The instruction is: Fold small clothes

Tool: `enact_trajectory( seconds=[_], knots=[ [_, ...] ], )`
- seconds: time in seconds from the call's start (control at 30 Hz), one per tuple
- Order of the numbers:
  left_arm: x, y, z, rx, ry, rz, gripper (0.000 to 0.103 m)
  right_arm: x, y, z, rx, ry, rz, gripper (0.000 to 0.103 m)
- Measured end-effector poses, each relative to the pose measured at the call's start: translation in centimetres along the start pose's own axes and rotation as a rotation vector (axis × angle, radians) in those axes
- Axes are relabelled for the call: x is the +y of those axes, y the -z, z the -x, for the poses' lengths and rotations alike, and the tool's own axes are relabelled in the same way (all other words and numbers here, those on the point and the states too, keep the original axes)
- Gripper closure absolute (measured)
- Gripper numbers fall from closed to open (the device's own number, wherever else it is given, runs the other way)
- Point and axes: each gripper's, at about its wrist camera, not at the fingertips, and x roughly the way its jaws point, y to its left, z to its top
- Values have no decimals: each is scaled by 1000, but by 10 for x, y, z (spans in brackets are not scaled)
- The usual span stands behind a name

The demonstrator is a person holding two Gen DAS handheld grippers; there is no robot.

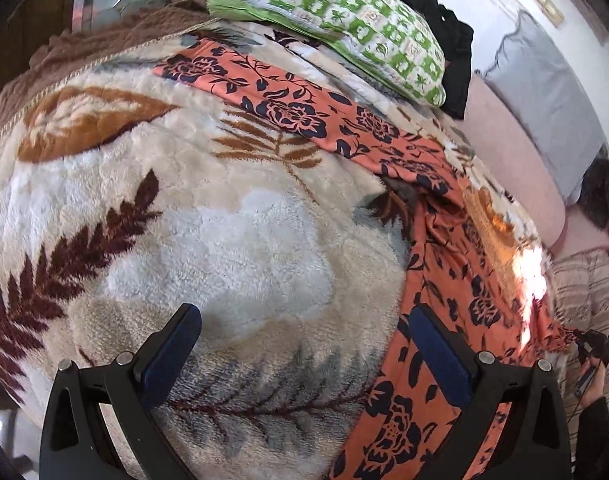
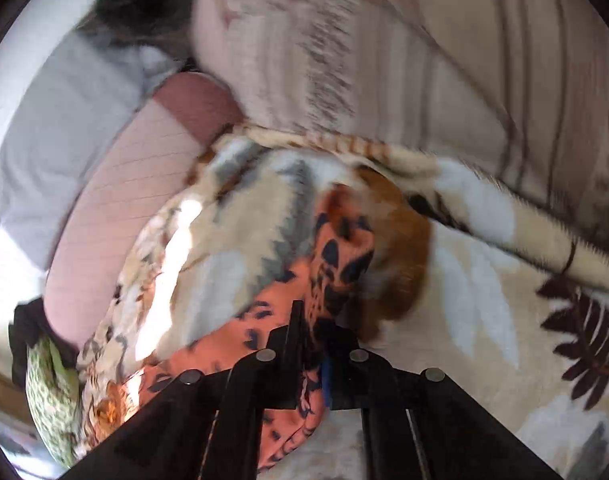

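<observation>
An orange garment with dark blue flowers [image 1: 296,112] lies in a long band across a fleece leaf-print blanket [image 1: 208,232], then bends down toward the bottom right. My left gripper [image 1: 308,344] is open just above the blanket. Its right finger [image 1: 440,360] hovers over the garment's lower part and its left finger [image 1: 176,348] over bare fleece. My right gripper [image 2: 314,320] is shut on a bunched corner of the same garment [image 2: 344,248]. In the left wrist view the right gripper [image 1: 592,344] shows at the far right, pulling that corner taut.
A green-and-white pillow [image 1: 344,20] and black cloth [image 1: 444,20] lie at the far end of the blanket. A pink bolster [image 1: 504,152] and a grey cushion [image 1: 544,92] line the right side. A striped blanket [image 2: 444,60] lies beyond the fleece edge.
</observation>
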Motion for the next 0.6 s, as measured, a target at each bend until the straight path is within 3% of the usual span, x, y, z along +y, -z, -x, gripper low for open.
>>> enact_trajectory(
  seconds=[0.17, 0.37, 0.47, 0.6],
  knots=[
    [7, 1, 7, -29, 42, 35, 0, 108, 16, 53, -54, -159, 213, 96],
    [27, 1, 17, -52, 116, 138, 0, 243, 84, 106, -54, -399, 429, 96],
    [36, 0, 19, -52, 144, 182, 0, 296, 129, 111, -10, -489, 486, 96],
    [30, 1, 22, -61, 155, 138, 0, 344, 190, 85, 89, -544, 526, 96]
  ],
)
